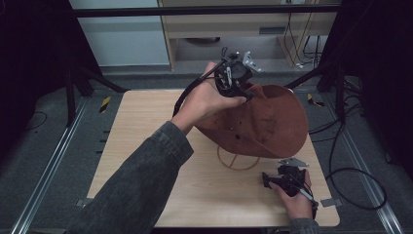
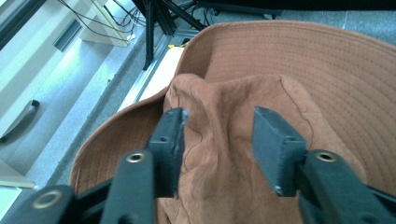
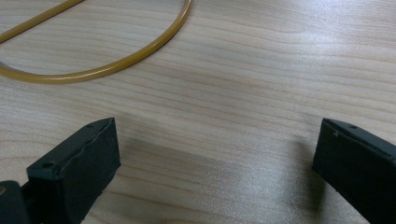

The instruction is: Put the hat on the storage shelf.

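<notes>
Room: a pale wooden table (image 1: pixel 146 161) on a grey floor, dark curtains to both sides, a light cabinet and loose cables at the far end.
High view, hat: a brown brimmed hat (image 1: pixel 272 122) is held tilted above the table's far right part, over a thin yellow ring stand (image 1: pixel 236 163) that it half covers.
High view, left gripper: the left gripper (image 1: pixel 238 78) sits at the hat's upper edge, but the hand (image 1: pixel 207 100) and the cloth hide its jaws.
High view, right gripper: the right gripper (image 1: pixel 280 179) lies low by the near right edge, well apart from the hat; too small here to read its jaws.
Left gripper view: the jaws stand partly apart, with the hat's (image 2: pixel 299 84) crumpled crown bunched between them; the left jaw touches the fabric, contact at the right jaw is unclear.
Right gripper view: jaws spread wide over bare wood grain, gripping nothing, with an arc of the ring stand (image 3: pixel 140 51) beyond, cut off at the top.
</notes>
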A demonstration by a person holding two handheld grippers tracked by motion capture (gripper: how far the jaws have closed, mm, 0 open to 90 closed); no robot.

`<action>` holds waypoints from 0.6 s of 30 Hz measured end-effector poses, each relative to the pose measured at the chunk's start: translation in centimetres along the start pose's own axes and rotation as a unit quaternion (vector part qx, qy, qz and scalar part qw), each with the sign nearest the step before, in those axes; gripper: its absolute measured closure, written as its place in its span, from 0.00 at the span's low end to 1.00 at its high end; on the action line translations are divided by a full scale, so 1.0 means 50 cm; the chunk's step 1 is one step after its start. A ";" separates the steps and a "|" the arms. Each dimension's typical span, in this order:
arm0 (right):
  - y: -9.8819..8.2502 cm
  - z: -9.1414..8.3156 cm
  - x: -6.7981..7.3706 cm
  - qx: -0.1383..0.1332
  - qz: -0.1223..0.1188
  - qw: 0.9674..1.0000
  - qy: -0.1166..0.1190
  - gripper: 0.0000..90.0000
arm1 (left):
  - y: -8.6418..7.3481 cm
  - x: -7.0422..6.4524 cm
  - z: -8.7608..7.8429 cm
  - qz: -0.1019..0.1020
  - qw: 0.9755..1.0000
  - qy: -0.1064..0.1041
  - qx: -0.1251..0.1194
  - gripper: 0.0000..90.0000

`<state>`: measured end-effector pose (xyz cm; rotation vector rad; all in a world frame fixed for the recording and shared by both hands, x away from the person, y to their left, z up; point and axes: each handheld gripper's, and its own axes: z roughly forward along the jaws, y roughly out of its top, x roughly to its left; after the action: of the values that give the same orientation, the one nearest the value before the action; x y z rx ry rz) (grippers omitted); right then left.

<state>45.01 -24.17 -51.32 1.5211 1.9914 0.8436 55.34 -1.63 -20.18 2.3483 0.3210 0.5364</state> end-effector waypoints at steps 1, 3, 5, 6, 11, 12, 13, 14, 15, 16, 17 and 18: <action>0.000 0.000 0.000 0.000 0.000 1.000 0.000 0.01 | 0.000 -0.001 -0.001 -0.003 1.000 0.003 -0.003 0.50; 0.000 0.000 0.000 0.000 0.000 1.000 0.000 0.01 | 0.000 -0.002 -0.002 -0.005 1.000 0.004 -0.005 0.46; 0.000 0.000 0.000 0.000 0.000 1.000 0.000 0.01 | 0.000 -0.003 -0.004 -0.008 1.000 0.003 -0.010 0.38; 0.000 0.000 0.000 -0.001 0.001 1.000 0.000 0.01 | -0.001 -0.003 -0.005 -0.010 1.000 0.001 -0.014 0.35; 0.000 0.000 0.000 0.000 0.000 1.000 0.000 0.01 | -0.007 -0.008 -0.020 -0.026 0.999 -0.003 -0.024 0.22; 0.000 0.000 0.000 -0.001 0.001 1.000 0.000 0.01 | -0.007 -0.008 -0.020 -0.026 0.999 -0.003 -0.024 0.19; 0.000 0.000 0.000 -0.001 0.001 1.000 0.000 0.01 | -0.009 -0.008 -0.024 -0.029 0.999 -0.004 -0.024 0.19; 0.000 0.000 0.000 -0.001 0.001 1.000 0.000 0.01 | -0.011 -0.009 -0.027 -0.032 0.999 -0.006 -0.026 0.15; 0.000 0.000 0.000 -0.001 0.001 1.000 0.000 0.01 | -0.013 -0.009 -0.031 -0.035 0.999 -0.007 -0.026 0.14; 0.000 0.000 0.000 0.000 0.000 1.000 0.000 0.01 | -0.017 -0.010 -0.038 -0.038 0.999 -0.010 -0.027 0.13; 0.000 0.000 0.001 -0.001 0.001 1.000 -0.001 0.01 | -0.017 -0.010 -0.038 -0.038 0.999 -0.010 -0.027 0.13; 0.000 0.000 0.001 -0.001 0.002 1.000 -0.001 0.01 | -0.018 -0.010 -0.042 -0.038 0.999 -0.008 -0.026 0.12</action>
<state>45.00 -24.13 -51.33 1.5237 1.9863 0.8464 53.84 0.06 -19.57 2.2795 0.3821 0.4838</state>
